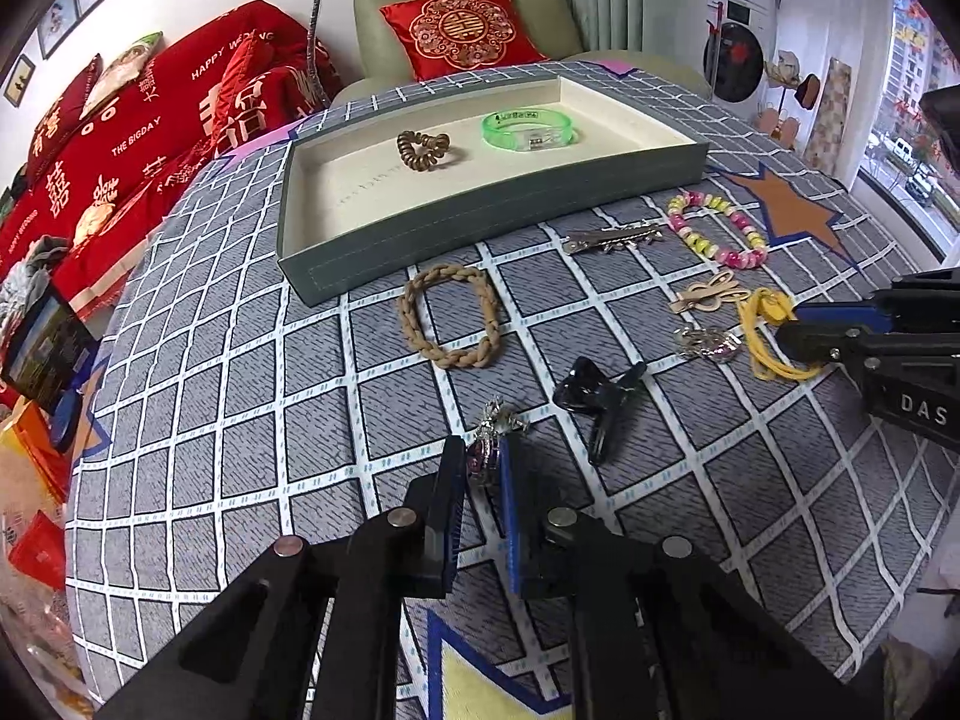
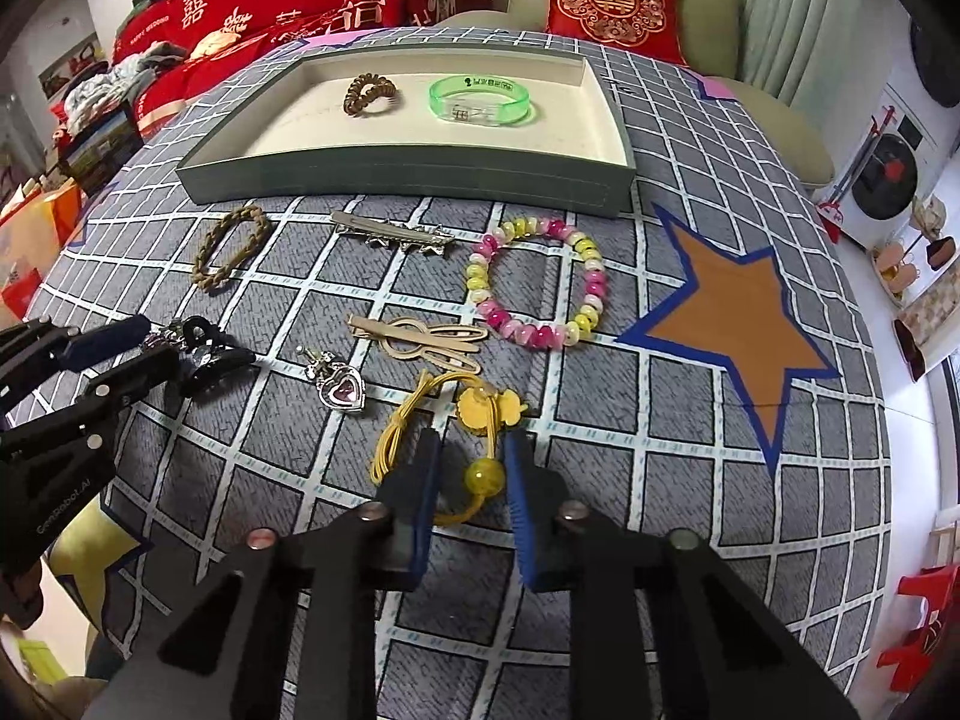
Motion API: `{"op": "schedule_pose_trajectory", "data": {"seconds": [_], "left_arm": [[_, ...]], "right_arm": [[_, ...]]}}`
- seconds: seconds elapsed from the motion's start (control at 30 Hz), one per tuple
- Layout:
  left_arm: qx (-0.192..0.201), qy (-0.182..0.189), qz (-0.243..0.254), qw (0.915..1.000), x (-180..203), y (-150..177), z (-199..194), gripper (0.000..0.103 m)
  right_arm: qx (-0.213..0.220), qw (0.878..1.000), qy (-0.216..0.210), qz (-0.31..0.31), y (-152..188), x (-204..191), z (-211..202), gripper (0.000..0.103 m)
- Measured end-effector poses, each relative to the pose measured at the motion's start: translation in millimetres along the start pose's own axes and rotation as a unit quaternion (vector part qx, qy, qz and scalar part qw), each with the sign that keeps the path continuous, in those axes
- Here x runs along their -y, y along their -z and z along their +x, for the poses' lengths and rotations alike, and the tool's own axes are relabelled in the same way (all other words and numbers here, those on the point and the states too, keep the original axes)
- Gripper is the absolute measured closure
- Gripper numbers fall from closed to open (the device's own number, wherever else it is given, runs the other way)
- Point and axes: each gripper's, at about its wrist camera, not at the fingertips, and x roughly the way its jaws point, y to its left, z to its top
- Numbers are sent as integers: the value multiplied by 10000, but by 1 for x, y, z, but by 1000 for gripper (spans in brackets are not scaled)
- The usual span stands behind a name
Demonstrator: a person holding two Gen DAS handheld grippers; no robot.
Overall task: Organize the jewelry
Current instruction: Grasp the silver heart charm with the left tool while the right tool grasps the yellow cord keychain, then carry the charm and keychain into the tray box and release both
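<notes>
My left gripper [image 1: 483,450] is shut on a silver charm with a purple stone [image 1: 489,438], low over the grey checked cloth beside a black claw clip [image 1: 600,402]. My right gripper [image 2: 473,450] is shut on a yellow hair tie [image 2: 483,477], its bead between the pads and its flower charms just past the fingertips. The grey tray [image 1: 480,222] at the far side holds a brown coil hair tie [image 1: 423,150] and a green bangle [image 1: 528,129]. Loose on the cloth lie a braided tan bracelet [image 1: 450,315], a pink-and-yellow bead bracelet [image 2: 540,276], a silver clip [image 2: 390,234], a beige clip [image 2: 420,339] and a heart pendant [image 2: 342,387].
An orange star patch [image 2: 732,312] marks the cloth to the right. Behind the tray stand a green armchair with a red cushion [image 1: 462,30] and red bedding [image 1: 120,138]. Boxes and bags [image 1: 42,354] sit off the table's left edge.
</notes>
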Motion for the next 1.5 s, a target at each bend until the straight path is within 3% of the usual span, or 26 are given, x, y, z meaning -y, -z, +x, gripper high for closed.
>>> {"op": "schedule_pose_trajectory", "data": {"seconds": [0.07, 0.43, 0.9, 1.27, 1.5], "left_arm": [[32, 99, -45, 9999, -1, 0, -3, 85], [182, 479, -439, 9977, -18, -6, -24, 85], [584, 516, -534, 9955, -29, -40, -57, 85], [838, 431, -668, 9933, -50, -88, -62, 85], [855, 352, -760, 9928, -63, -127, -35, 85]], "right_arm": [[-3, 10000, -15, 37, 0, 1, -1, 89], [304, 9976, -297, 551, -5, 28, -24, 89], [695, 9920, -642, 836, -32, 44, -58, 89], [963, 9873, -856, 930, -85, 57, -76, 89], [1011, 9820, -1123, 1134, -135, 65, -66, 89]]}}
